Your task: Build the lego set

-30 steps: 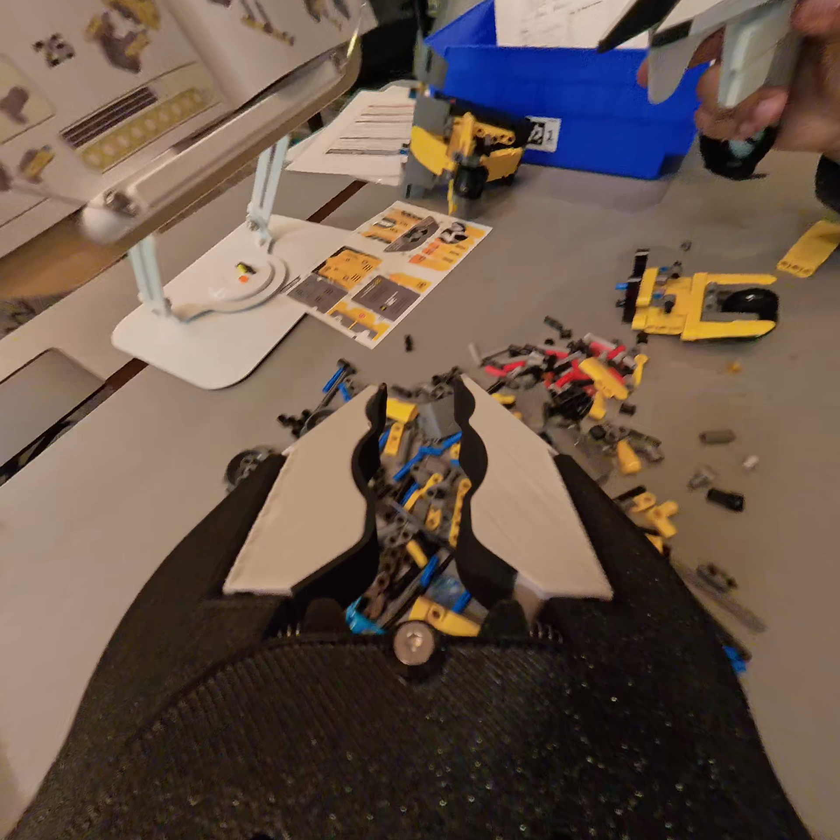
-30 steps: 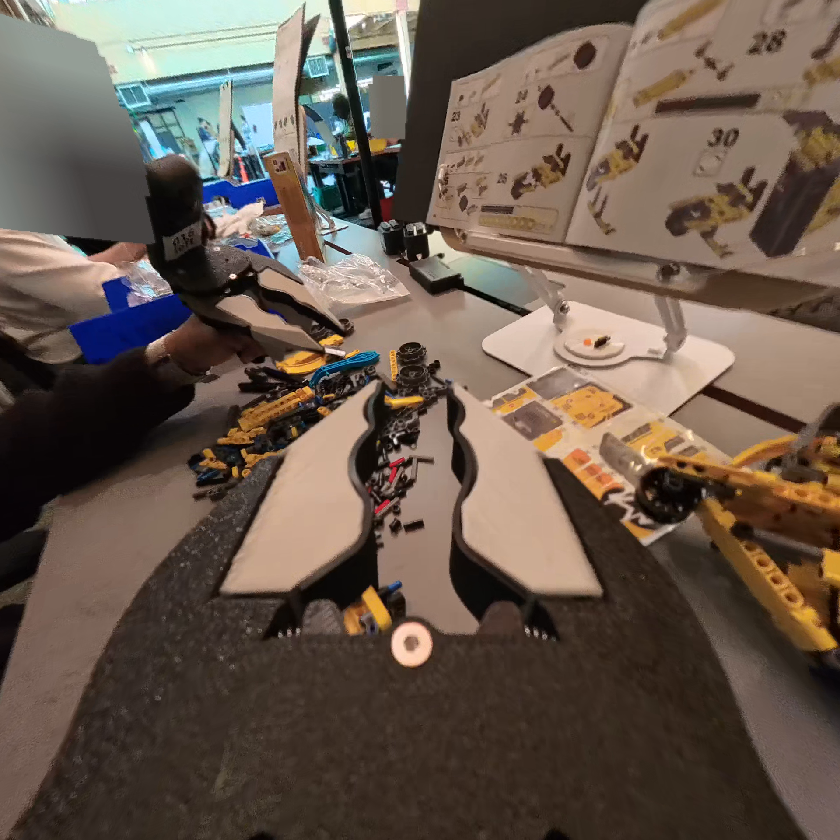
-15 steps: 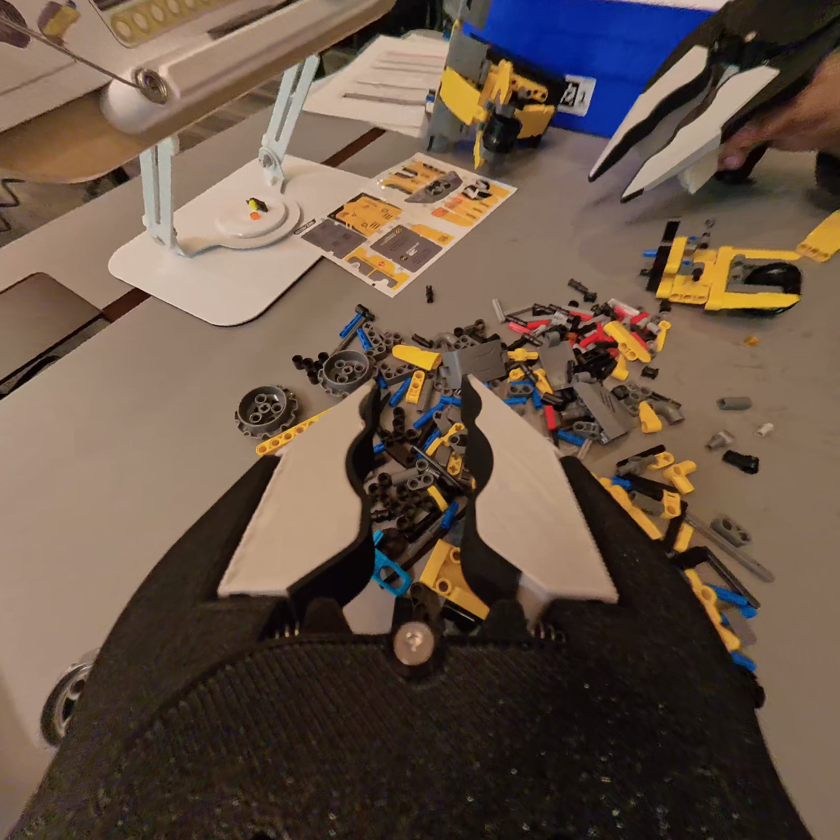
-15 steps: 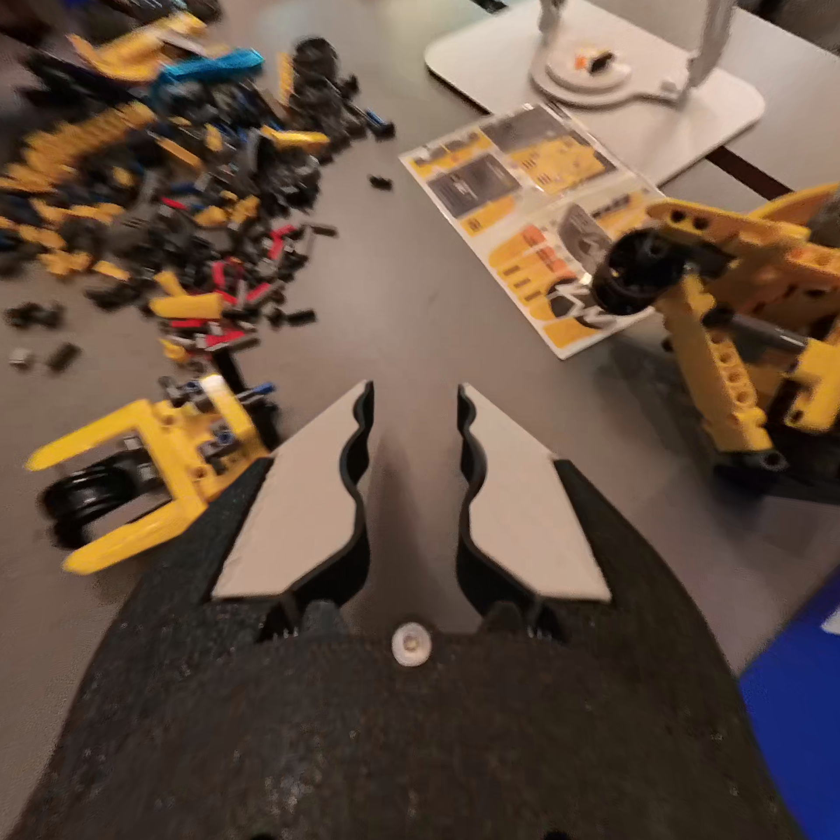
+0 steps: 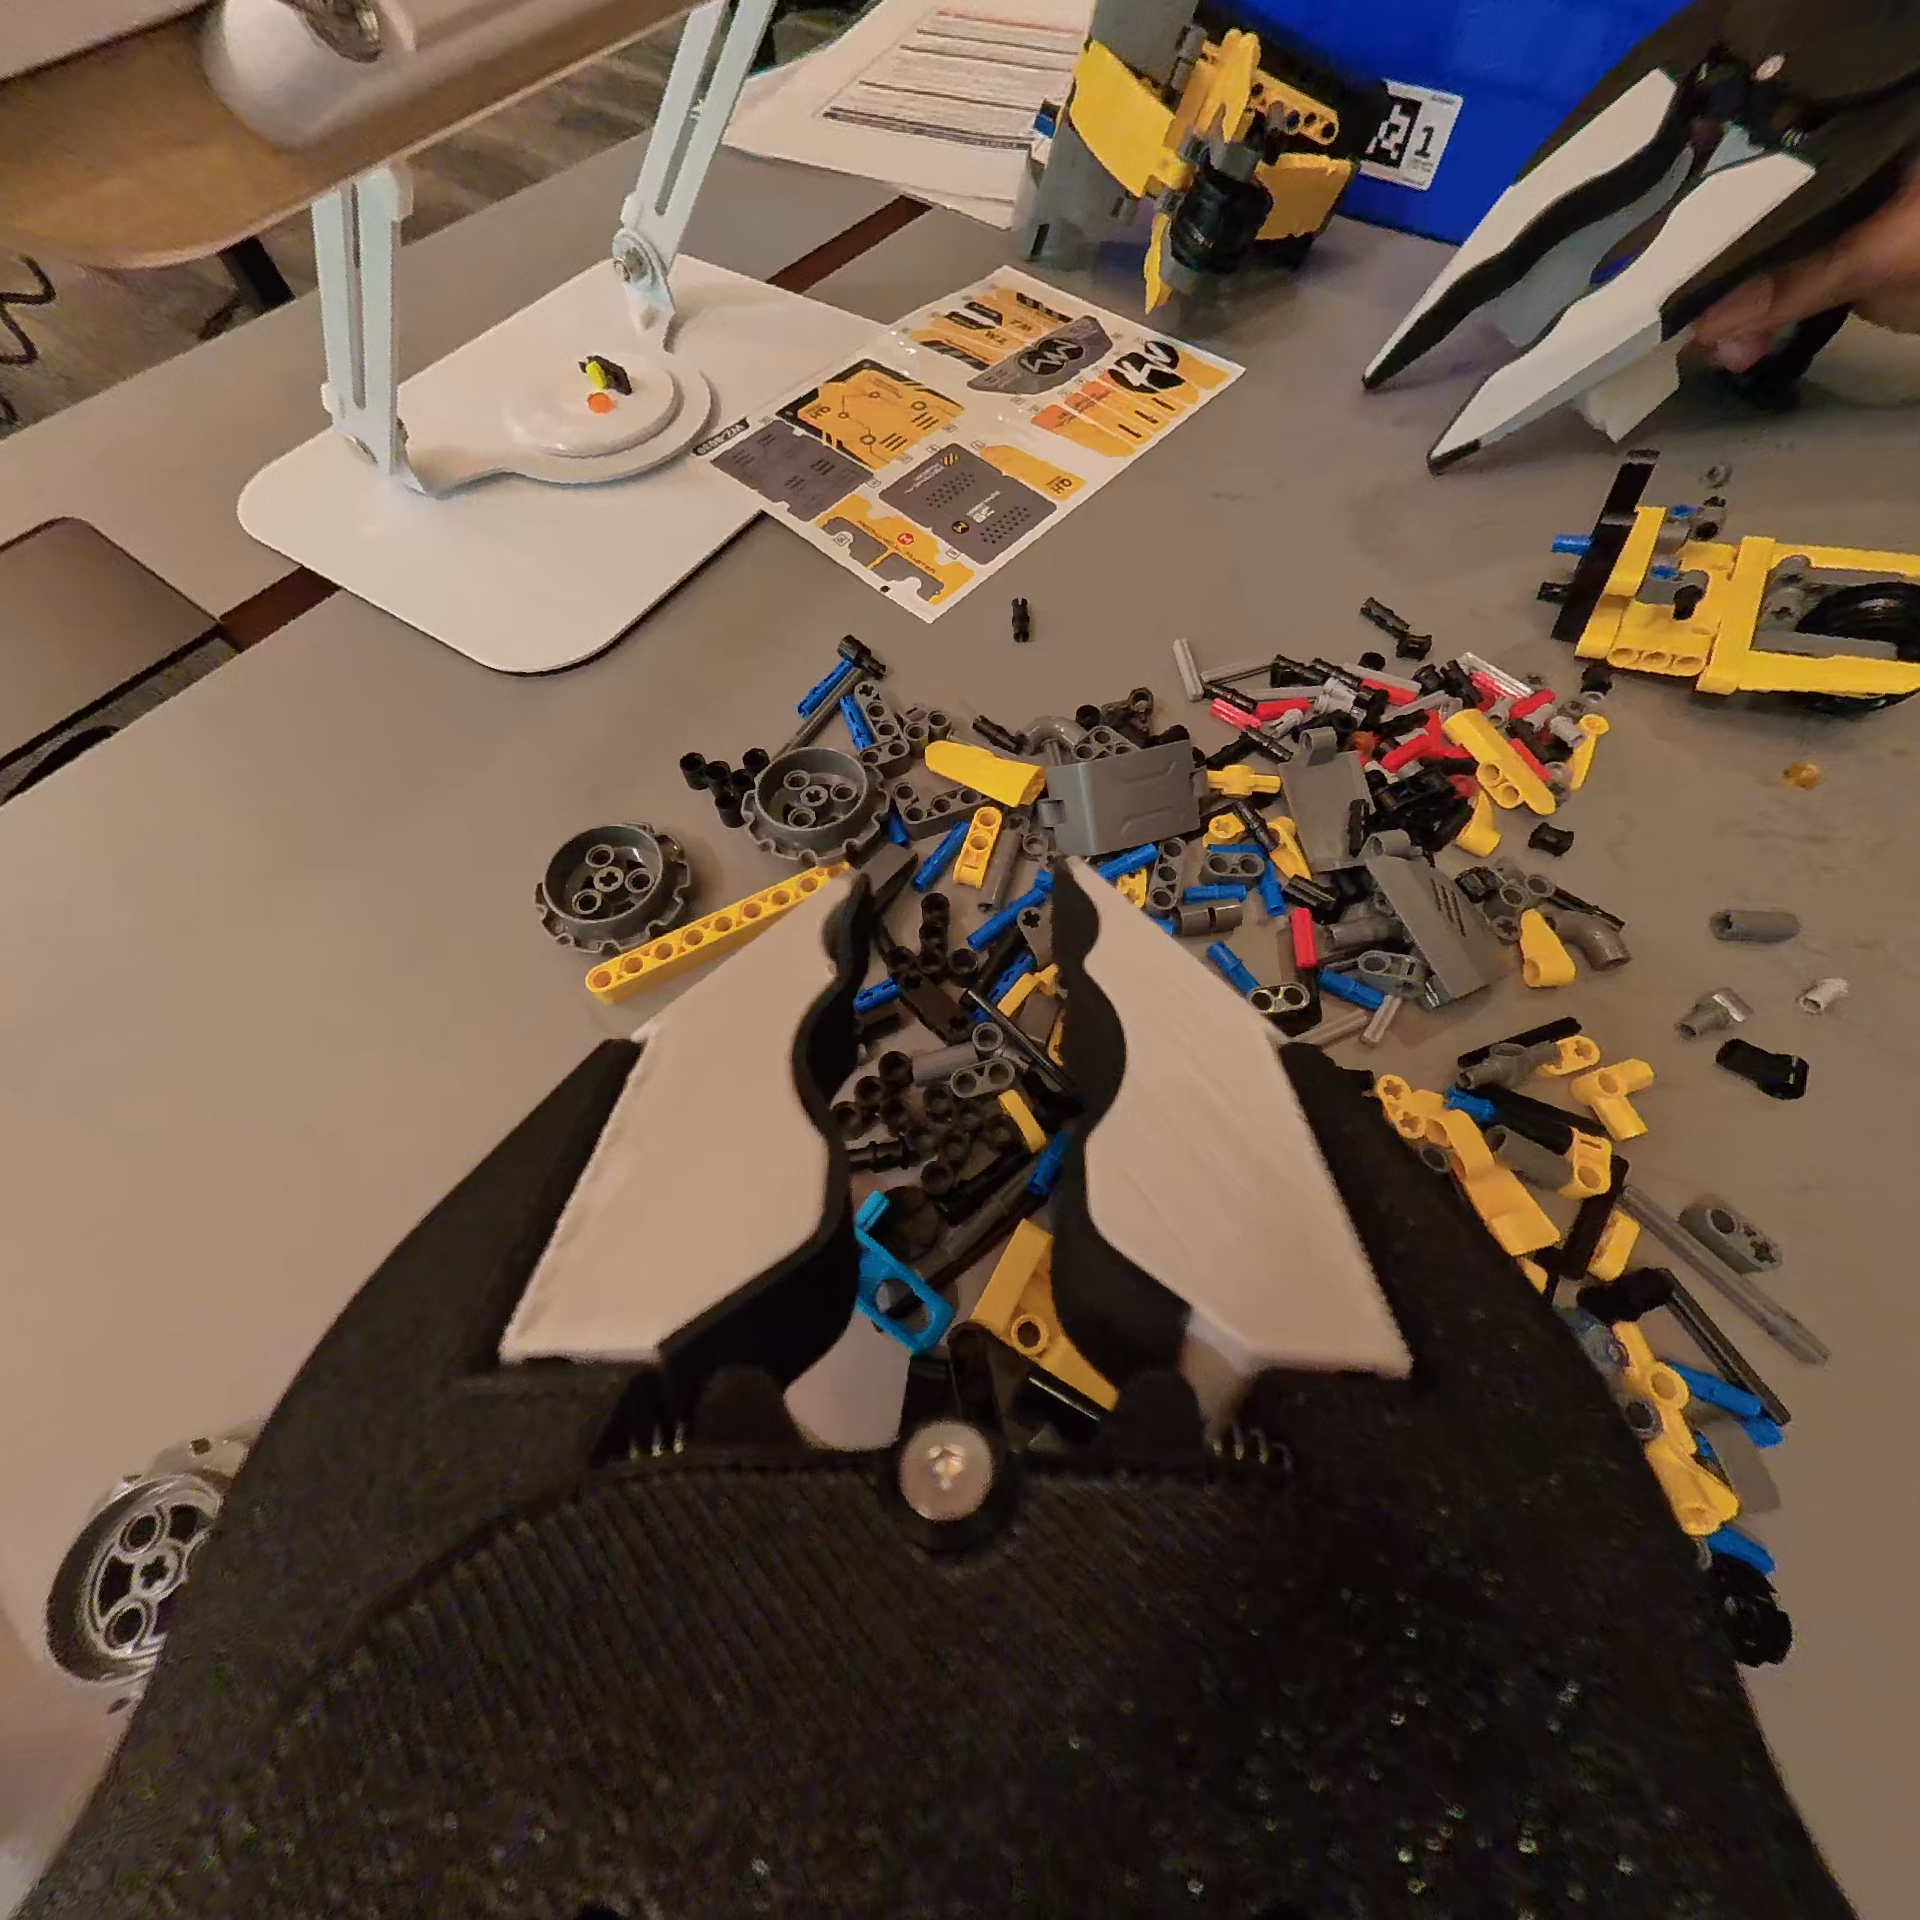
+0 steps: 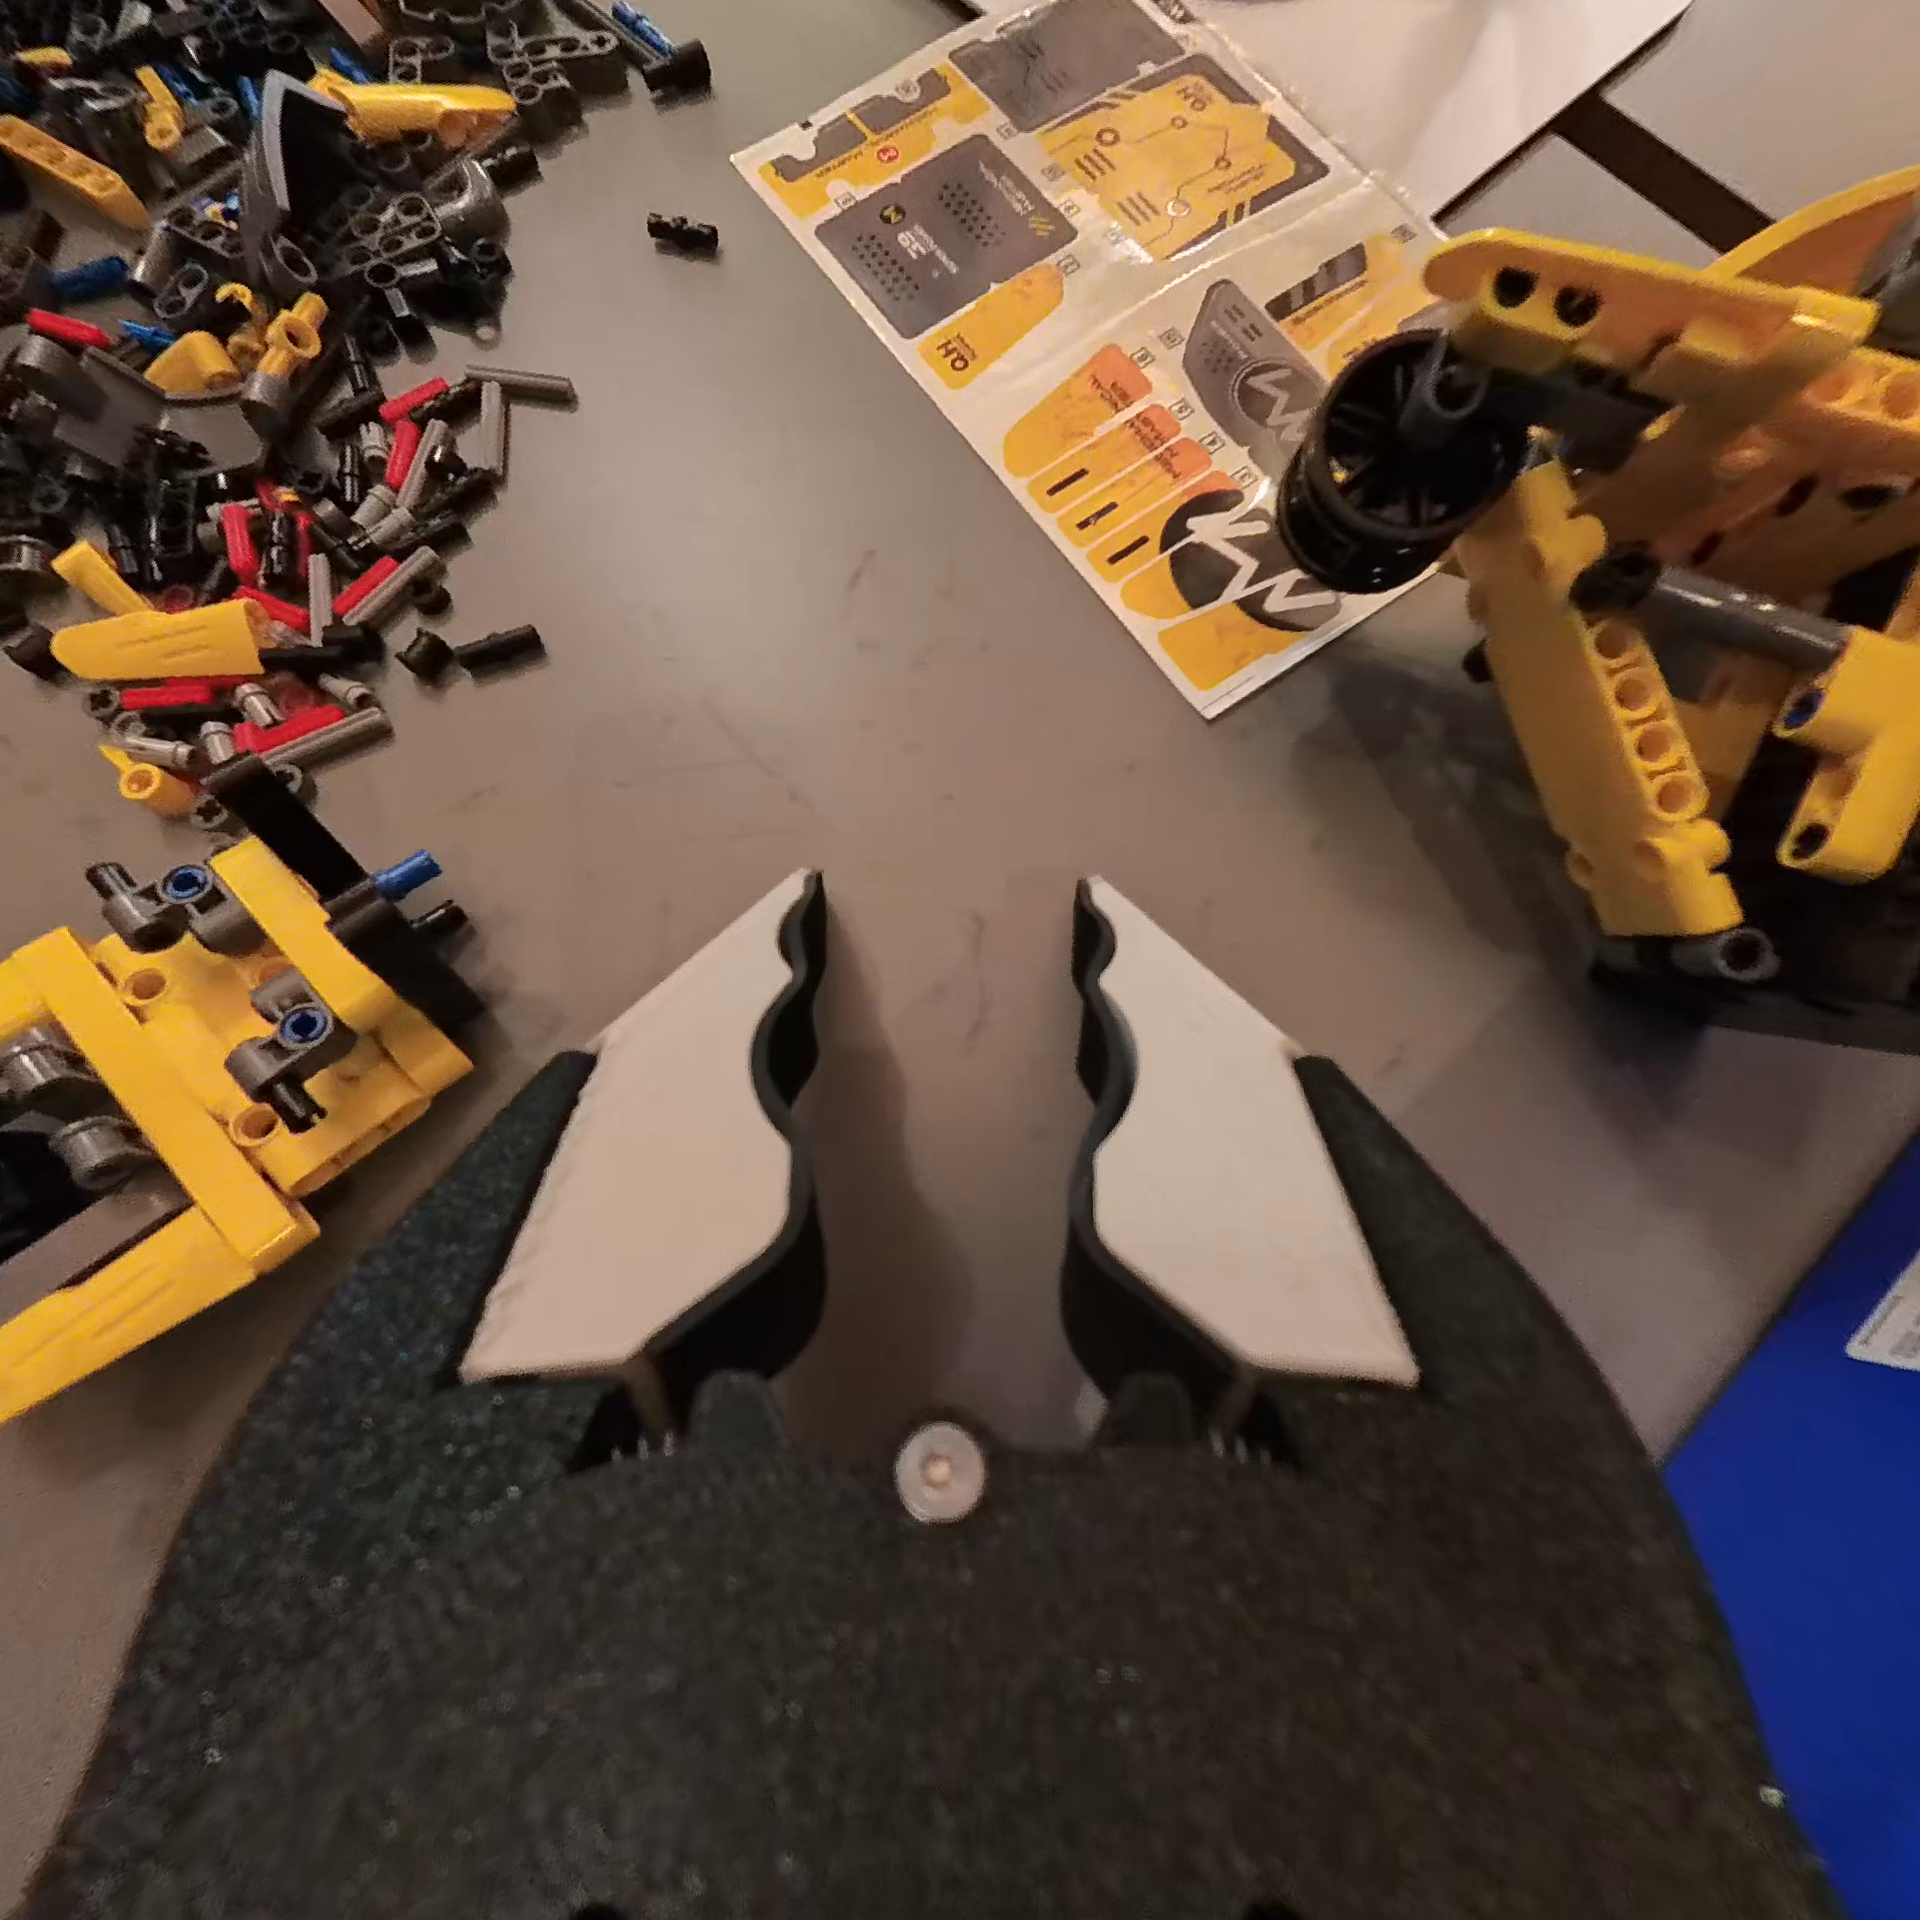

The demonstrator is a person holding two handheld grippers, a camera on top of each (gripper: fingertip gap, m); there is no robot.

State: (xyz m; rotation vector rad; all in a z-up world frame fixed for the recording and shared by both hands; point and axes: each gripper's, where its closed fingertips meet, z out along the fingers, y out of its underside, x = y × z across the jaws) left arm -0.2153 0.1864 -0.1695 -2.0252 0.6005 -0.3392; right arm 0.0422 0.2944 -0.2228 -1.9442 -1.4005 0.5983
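Observation:
My left gripper is open and empty, held above a pile of loose building-toy parts in black, yellow, blue, red and grey on the grey table. My right gripper is open and empty, over bare table between a small yellow sub-assembly on its left and a larger yellow half-built model on its right. The right gripper also shows in the left wrist view, held by a hand at the top right, near the yellow sub-assembly.
A sticker sheet lies beside the white base of a book stand. Two grey wheel hubs lie left of the pile. A silver wheel sits at the near left. A blue bin stands behind the half-built model. Some 30 cm of space lies between my two pairs of fingers. My right tips are about 45 cm from the silver wheel, my left tips only 15 cm.
My left gripper has pulled back and up from the pile. My right gripper has swung down from facing the book stand to the table and moved lower towards it. Both stay open.

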